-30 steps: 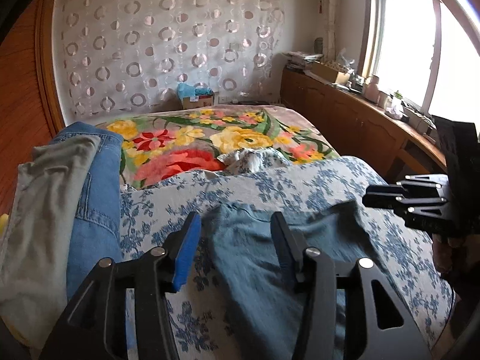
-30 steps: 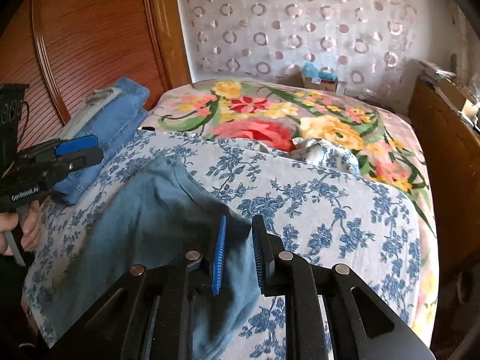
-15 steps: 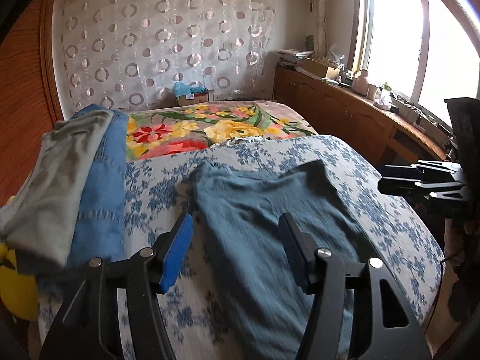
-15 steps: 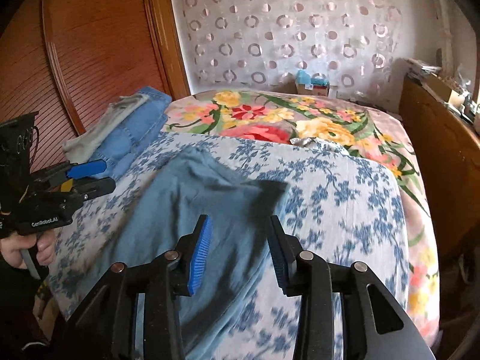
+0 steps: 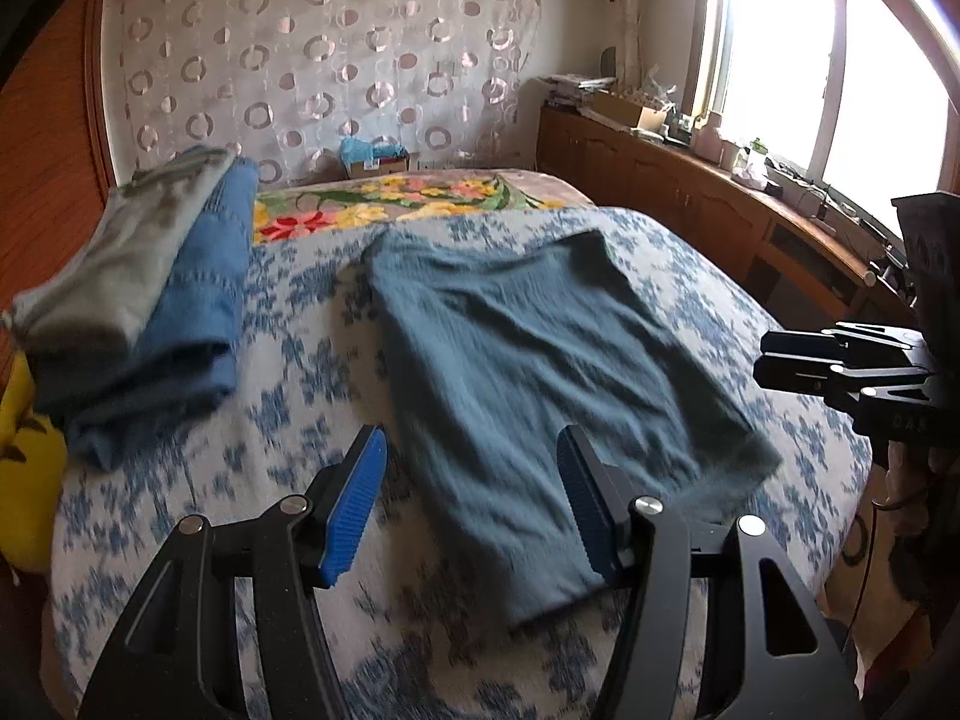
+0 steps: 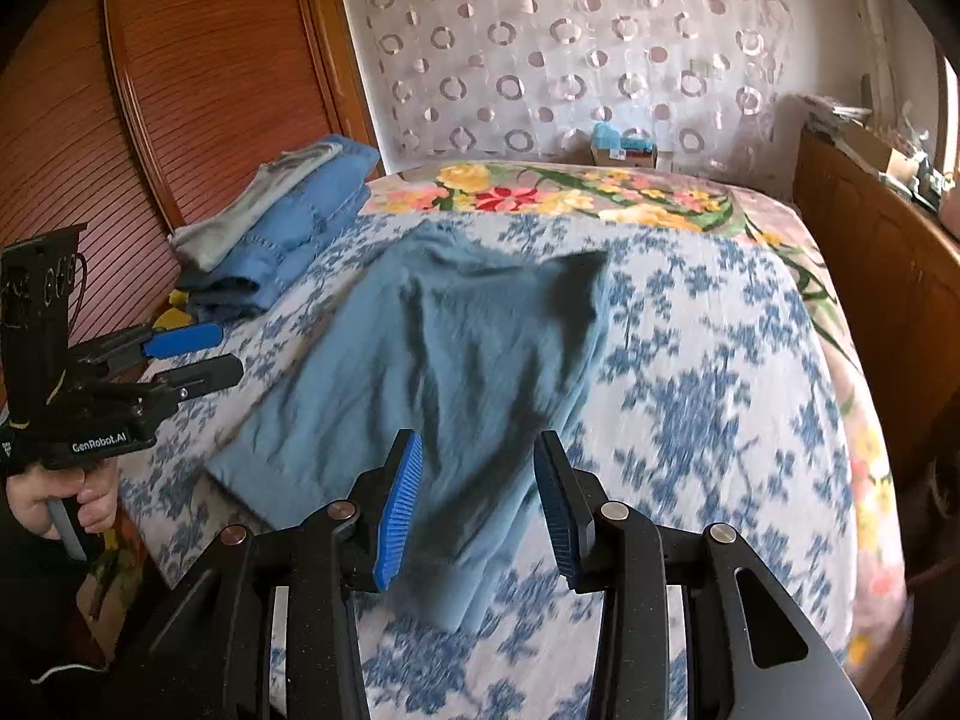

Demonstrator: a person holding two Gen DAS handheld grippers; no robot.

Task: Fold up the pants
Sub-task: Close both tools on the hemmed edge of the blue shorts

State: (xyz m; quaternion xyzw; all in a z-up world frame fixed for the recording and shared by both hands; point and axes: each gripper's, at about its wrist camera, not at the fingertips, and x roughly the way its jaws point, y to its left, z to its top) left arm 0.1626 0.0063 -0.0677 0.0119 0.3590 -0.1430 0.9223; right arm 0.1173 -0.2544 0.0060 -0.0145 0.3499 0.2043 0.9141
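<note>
stack of folded grey and blue garments [image 5: 138, 306] at the bed's left edge, apart from the pants. left gripper [image 5: 471, 495]: jaws apart, nothing between the pads, above the near hem. teal pants [image 5: 540, 384]: folded, flat on the blue-flowered bedspread [image 5: 690, 276], mid-bed. right gripper [image 6: 477, 504]: jaws apart, holding nothing, over the pants' near right corner.

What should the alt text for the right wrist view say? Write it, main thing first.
Teal pants lie folded on a bed with a blue-flowered cover, below the open right gripper, which holds nothing. At left, a hand holds the left gripper, also open and empty, near a stack of folded clothes by a wooden wardrobe.
</note>
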